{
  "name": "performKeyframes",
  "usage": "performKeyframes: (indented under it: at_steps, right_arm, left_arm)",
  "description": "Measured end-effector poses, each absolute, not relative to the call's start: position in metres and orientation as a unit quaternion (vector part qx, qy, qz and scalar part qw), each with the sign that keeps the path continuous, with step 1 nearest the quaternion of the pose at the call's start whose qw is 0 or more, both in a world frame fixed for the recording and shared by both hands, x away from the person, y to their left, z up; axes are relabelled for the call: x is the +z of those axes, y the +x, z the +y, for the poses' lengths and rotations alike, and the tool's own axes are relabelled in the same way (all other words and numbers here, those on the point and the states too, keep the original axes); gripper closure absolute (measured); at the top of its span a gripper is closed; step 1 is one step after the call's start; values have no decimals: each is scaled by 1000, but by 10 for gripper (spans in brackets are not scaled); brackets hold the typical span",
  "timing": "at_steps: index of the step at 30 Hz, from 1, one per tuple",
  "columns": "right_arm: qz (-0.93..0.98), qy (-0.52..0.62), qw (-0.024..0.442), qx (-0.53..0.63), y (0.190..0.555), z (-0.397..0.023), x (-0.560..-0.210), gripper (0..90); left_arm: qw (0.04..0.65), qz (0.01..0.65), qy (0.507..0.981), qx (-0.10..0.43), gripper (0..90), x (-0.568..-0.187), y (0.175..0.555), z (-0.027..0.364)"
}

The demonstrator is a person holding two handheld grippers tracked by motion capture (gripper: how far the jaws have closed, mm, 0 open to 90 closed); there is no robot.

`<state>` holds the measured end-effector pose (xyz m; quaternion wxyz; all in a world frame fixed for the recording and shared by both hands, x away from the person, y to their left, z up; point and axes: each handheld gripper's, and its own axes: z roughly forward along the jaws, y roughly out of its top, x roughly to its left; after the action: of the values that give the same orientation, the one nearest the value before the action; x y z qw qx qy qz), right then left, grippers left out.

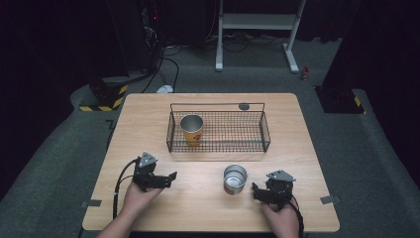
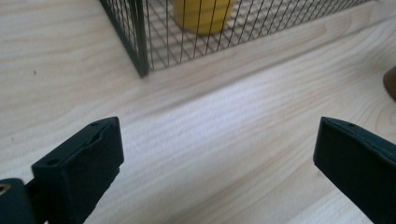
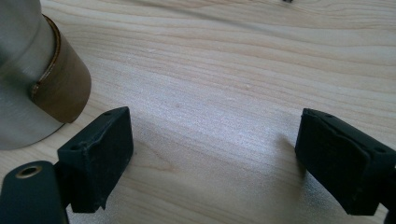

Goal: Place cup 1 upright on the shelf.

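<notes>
On the wooden table (image 1: 148,208), toward its near edge, a metal cup (image 1: 234,179) stands upright, open mouth up. Brownish band around its lower body, seen close in the right gripper view (image 3: 63,88); whether label or tarnish, cannot tell. Cup cut off by the left frame edge there.

Right gripper (image 1: 258,191) just beside the cup on its right, jaws spread wide, holding nothing; bare wood between them in its own view (image 3: 212,140). Hand (image 1: 283,219) cut off at bottom edge.

Left gripper (image 1: 168,178) near the table's front left, well apart from the cup, jaws likewise released with only tabletop between (image 2: 217,149). Left hand (image 1: 139,197) partly under the gripper body.

Farther back, a black wire basket (image 1: 265,130) sits mid-table. Inside, at its left end, a yellow cup (image 1: 191,130), upright; print on its side too small to read. In the left gripper view the basket corner (image 2: 140,46) is cut off at top, and the yellow cup (image 2: 203,16) shows only its lower part behind the mesh.

Small dark disc (image 1: 243,106) behind the basket; cannot identify. Background dark; a white frame stand (image 1: 292,52) on the floor, top cut off.
</notes>
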<state>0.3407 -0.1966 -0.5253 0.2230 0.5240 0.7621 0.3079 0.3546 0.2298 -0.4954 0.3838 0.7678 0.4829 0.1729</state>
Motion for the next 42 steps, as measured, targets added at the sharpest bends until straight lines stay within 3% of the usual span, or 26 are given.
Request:
performKeyframes:
  at_steps: [20, 25, 42]
  right_arm:
    - [761, 525, 223, 308, 340, -196, -525, 117]
    - [763, 523, 222, 310, 340, -197, -525, 120]
    - [766, 518, 219, 311, 341, -198, -525, 117]
  left_arm:
    - [334, 507, 776, 170, 1, -524, 330, 260]
    - [302, 508, 781, 202, 0, -527, 329, 266]
    - [317, 507, 772, 214, 9, -530, 328, 265]
